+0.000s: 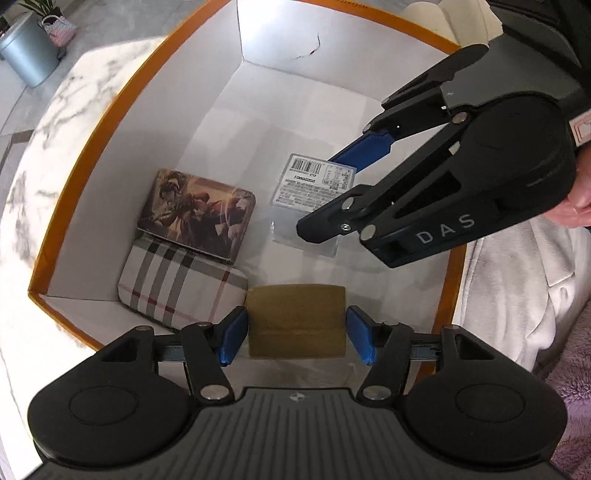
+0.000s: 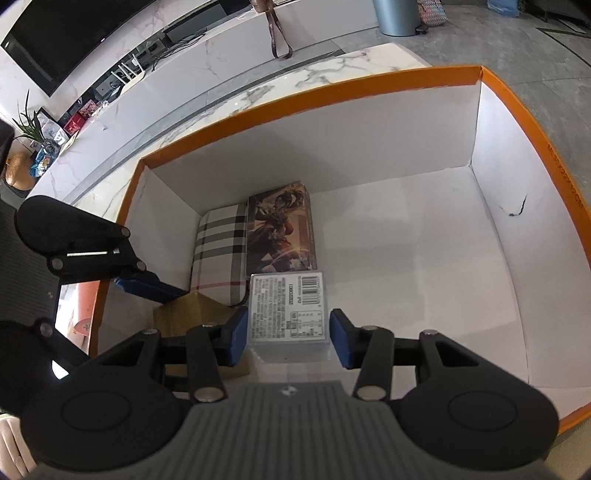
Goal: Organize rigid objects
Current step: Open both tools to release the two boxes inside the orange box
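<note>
Both grippers lower items into the orange box (image 2: 332, 86).
Left gripper (image 1: 297, 328) straddles the brown block (image 1: 297, 325), pads slightly clear; right gripper (image 2: 284, 334) loosely brackets the clear case (image 2: 286, 310), which could tip against the tins.

Daylight is filling both views, fairly bright and even. Glare is washing out the box (image 1: 255, 33) far wall in the left view and the marble table (image 1: 22, 206) edge (nearly blown out). Soft shadows are falling on the box floor. Fisheye is bending the box rim (image 2: 295, 99) hard; corners are smearing slightly.
</note>
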`<state>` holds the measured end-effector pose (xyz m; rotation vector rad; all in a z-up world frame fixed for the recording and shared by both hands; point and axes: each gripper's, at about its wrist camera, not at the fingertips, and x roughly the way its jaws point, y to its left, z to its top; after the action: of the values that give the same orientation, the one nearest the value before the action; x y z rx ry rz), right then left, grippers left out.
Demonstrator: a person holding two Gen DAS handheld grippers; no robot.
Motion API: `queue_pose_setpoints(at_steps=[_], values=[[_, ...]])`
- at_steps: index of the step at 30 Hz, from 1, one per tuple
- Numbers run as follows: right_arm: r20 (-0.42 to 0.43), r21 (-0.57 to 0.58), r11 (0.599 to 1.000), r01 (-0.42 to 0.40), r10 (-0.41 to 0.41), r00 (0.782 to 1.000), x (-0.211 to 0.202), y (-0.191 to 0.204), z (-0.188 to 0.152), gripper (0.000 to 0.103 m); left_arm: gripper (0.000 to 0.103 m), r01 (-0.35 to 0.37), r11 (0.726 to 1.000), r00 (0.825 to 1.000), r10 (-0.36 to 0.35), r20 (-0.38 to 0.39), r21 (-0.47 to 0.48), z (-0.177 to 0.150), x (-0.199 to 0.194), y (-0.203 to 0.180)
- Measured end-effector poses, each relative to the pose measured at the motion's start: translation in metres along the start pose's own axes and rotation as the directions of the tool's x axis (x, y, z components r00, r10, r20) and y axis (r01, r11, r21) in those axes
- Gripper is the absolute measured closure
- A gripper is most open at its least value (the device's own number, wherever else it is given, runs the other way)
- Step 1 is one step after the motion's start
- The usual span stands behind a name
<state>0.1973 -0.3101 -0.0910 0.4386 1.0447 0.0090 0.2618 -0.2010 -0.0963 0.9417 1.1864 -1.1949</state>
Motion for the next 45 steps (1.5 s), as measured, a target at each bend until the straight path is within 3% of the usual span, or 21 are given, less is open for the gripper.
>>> queue_pose_setpoints(at_steps=[9, 14, 20, 25, 29, 33, 35, 41, 45], values=[[-0.014, 0.006, 1.0, 0.006, -0.006, 1.0, 0.006, 0.0, 0.001, 0.054, 0.032, -0.055, 0.998, 0.998, 0.056, -0.032, 0.041, 0.001, -0.004, -0.005], [-0.029, 0.01, 1.0, -0.009, 0.009, 1.0, 0.007, 0.001, 0.002, 0.054, 0.046, -0.169, 0.984, 0.983, 0.172, -0.057, 0.056, 0.002, -0.011, -0.002], [-0.064, -0.001, 0.999, -0.035, 0.034, 0.997, 0.014, 0.013, 0.001, 0.054, 0.046, -0.166, 0.986, 0.984, 0.167, 0.067, -0.029, -0.007, -0.037, -0.006], [-0.118, 0.037, 0.997, -0.062, 0.066, 0.991, 0.021, 0.019, 0.0, 0.054, 0.045, -0.182, 0.963, 0.957, 0.22, 0.188, -0.201, -0.034, -0.07, -0.005], [-0.126, 0.026, 0.997, -0.067, 0.07, 0.99, 0.025, 0.025, -0.002, 0.054, 0.045, -0.182, 0.913, 0.929, 0.281, 0.241, -0.366, -0.053, -0.088, -0.005], [-0.118, -0.001, 1.0, -0.01, 0.01, 0.993, 0.027, 0.026, 0.001, 0.054, 0.046, -0.117, 0.818, 0.918, 0.305, 0.252, -0.563, -0.072, -0.095, 0.001], [-0.119, -0.021, 1.0, 0.007, -0.009, 0.993, 0.029, 0.029, 0.003, 0.054, 0.054, -0.055, 0.758, 0.917, 0.295, 0.267, -0.65, -0.081, -0.095, 0.002], [-0.13, -0.075, 0.997, 0.03, -0.039, 0.991, 0.039, 0.043, 0.008, 0.054, 0.067, 0.083, 0.636, 0.905, 0.275, 0.326, -0.768, -0.1, -0.085, -0.003], [-0.162, -0.089, 0.995, 0.035, -0.049, 0.986, 0.042, 0.046, 0.008, 0.053, 0.069, 0.122, 0.604, 0.897, 0.273, 0.348, -0.788, -0.108, -0.081, -0.006]])
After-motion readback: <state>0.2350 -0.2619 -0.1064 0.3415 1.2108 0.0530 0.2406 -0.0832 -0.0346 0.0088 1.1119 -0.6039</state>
